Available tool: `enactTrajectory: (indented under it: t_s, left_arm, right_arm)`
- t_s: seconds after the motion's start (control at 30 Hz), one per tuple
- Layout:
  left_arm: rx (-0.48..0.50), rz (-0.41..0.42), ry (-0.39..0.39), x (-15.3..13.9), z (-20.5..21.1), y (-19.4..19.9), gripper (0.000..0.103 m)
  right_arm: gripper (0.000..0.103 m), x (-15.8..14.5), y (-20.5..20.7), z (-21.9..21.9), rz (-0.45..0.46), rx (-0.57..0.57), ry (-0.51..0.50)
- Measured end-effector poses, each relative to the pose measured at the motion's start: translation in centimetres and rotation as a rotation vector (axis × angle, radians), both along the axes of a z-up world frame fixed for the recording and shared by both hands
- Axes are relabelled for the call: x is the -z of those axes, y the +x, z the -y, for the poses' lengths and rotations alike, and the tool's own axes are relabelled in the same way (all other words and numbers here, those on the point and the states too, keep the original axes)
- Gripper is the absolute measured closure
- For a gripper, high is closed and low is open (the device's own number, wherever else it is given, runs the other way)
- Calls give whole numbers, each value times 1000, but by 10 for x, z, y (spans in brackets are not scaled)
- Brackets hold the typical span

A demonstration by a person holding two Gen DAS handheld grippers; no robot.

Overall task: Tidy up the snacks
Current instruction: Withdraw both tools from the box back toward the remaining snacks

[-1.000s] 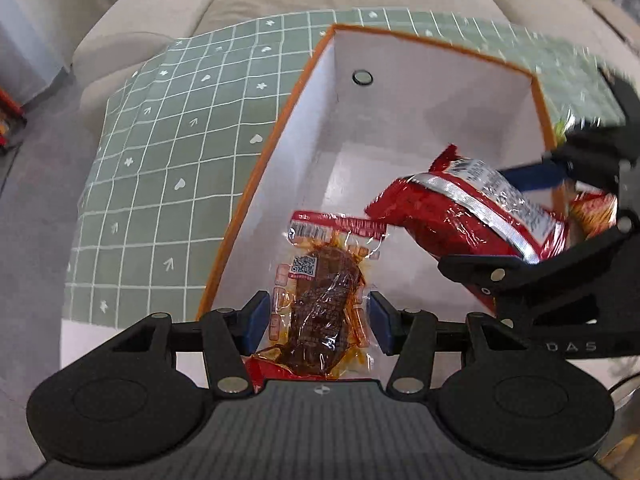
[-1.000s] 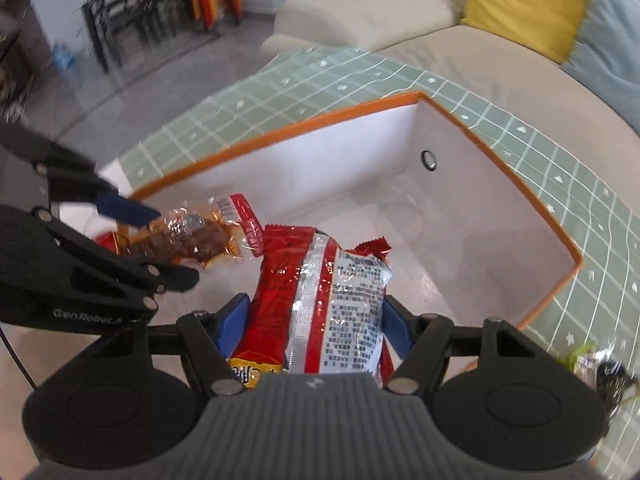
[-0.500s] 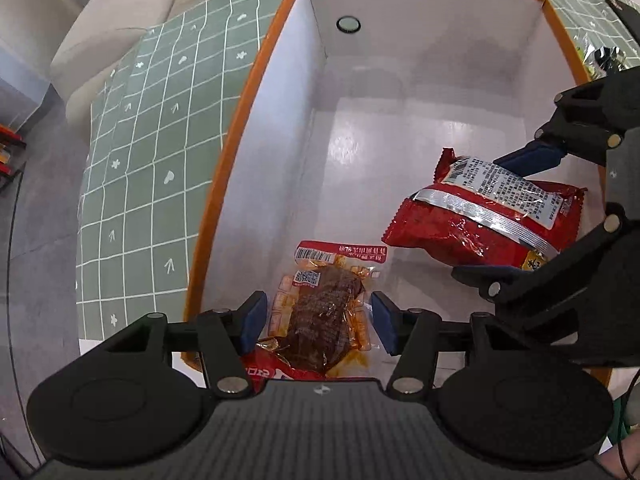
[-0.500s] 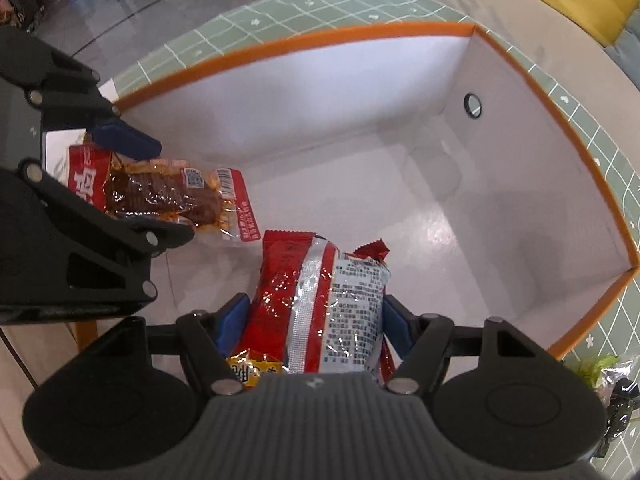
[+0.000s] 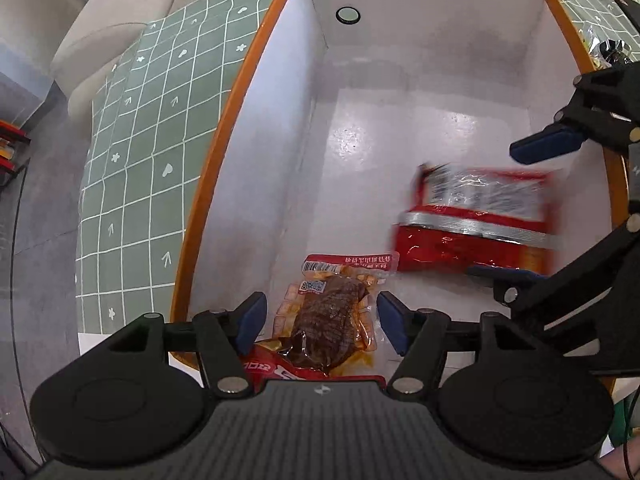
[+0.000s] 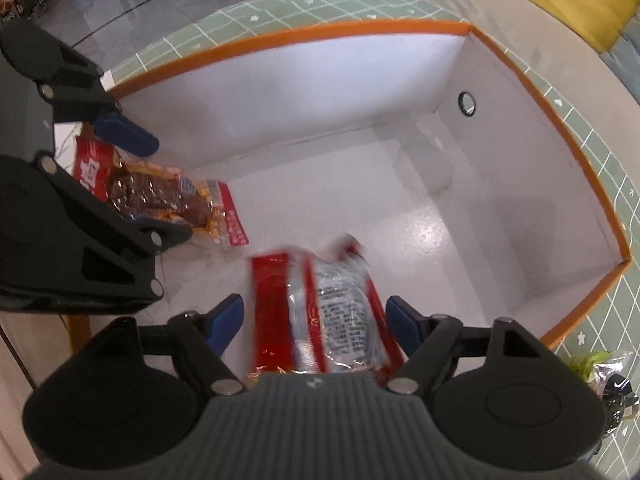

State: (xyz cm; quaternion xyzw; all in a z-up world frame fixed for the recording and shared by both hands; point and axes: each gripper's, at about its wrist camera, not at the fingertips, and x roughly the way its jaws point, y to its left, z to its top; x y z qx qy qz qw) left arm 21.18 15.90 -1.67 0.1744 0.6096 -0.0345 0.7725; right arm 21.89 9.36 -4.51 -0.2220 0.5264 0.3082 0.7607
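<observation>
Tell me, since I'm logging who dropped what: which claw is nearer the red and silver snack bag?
Right. The right claw straddles the red and silver snack bag, fingers apart. The left claw sits beside it, around the meat packet.

I'm looking down at a table covered by a green grid-pattern cloth (image 5: pixel 132 152) with small white marks. An orange-rimmed white box (image 6: pixel 304 76) sits directly on that cloth and takes up most of it. Just outside the box's right-hand wall, near the table's right edge, a crinkly silver and green packet (image 6: pixel 604 368) lies on the cloth. At the near-left corner I see a bare white patch of tabletop (image 5: pixel 120 344).
</observation>
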Motion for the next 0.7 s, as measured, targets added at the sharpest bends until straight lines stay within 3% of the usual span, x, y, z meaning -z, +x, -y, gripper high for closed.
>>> enactTrajectory:
  t_s: [0.1,0.3,0.7]
  left_arm:
    - [-3,24,-13,-7,1,-3,26]
    - [-23,105,-58,-34,1,-12,24]
    - [-64,440,-175,-94,34,-54,24]
  right_arm:
    - [14,-9,-3,1,31,-8,1]
    - [11,-34,-10,8,84,-2,56]
    - [9,-86,-45,63,240,188,159]
